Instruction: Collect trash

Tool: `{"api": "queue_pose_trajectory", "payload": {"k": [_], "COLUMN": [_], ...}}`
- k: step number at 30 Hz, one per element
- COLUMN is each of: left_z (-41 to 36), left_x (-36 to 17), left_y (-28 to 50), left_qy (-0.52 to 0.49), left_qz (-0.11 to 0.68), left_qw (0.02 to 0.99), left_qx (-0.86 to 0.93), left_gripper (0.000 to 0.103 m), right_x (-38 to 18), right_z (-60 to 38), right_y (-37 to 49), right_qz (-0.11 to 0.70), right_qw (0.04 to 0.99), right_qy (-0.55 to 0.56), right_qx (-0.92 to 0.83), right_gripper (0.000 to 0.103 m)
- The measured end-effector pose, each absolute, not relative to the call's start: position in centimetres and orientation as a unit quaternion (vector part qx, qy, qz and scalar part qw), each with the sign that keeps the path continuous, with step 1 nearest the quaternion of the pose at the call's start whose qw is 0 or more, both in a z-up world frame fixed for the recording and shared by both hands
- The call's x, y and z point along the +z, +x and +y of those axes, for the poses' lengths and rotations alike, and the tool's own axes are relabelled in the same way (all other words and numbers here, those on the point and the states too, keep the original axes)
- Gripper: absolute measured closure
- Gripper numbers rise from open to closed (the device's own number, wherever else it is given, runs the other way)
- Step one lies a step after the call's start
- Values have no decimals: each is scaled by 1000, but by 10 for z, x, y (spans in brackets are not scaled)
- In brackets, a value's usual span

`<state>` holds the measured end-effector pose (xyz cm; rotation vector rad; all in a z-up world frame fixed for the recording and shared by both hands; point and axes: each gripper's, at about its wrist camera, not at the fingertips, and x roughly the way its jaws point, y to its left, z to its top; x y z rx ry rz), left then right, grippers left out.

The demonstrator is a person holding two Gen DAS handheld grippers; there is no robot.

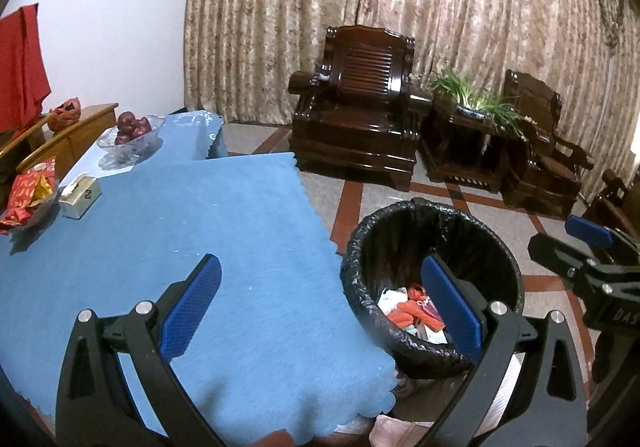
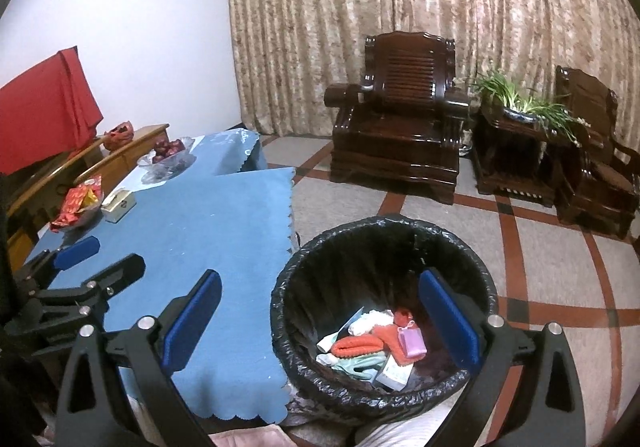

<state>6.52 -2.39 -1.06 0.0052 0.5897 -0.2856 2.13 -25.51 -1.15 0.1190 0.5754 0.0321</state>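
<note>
Both tools hang empty over the near corner of the desk, where the blue cloth drapes over the edge. The left gripper has its two blue-padded fingers spread wide apart with nothing between them, and the right gripper is just as wide and just as empty, held right above the mouth of the trash bin. That bin, lined with a black bag, stands on the floor just beside the desk corner, presumably so that anything swept or carried off the cloth drops a short way. The trash lies at its bottom: a heap of orange wrappers, a pink packet, white and pale green paper scraps, too jumbled for me to count exactly. The near stretch of cloth looks bare, so I would judge the collecting largely done. What is left on the desk sits at the far side, well apart from the bin: one glass bowl of dark red fruit, one small tissue box, and one dish of red and gold packets, which look like things kept there on purpose. Behind stand two dark wooden armchairs with one potted plant between them.
</note>
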Motion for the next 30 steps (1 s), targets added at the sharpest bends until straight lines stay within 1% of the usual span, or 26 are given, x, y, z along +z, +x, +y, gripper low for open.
{"api": "queue_pose_trajectory", "payload": {"k": [12,30], "left_z": [-14,-10], "left_x": [1,2], "left_y": [54,48], "left_qy": [-1,-4], "left_qz": [274,268], "left_qw": [952,954], "left_qx": [-137,-133], "left_gripper": [6,6], "right_x": [-4,0], "right_z": [-243,-237], "right_y": [18,17], "right_qz": [278,274], "right_qw": [959,960], "right_qy": [49,45], "right_qx": [24,27], "right_gripper": [6,6]}}
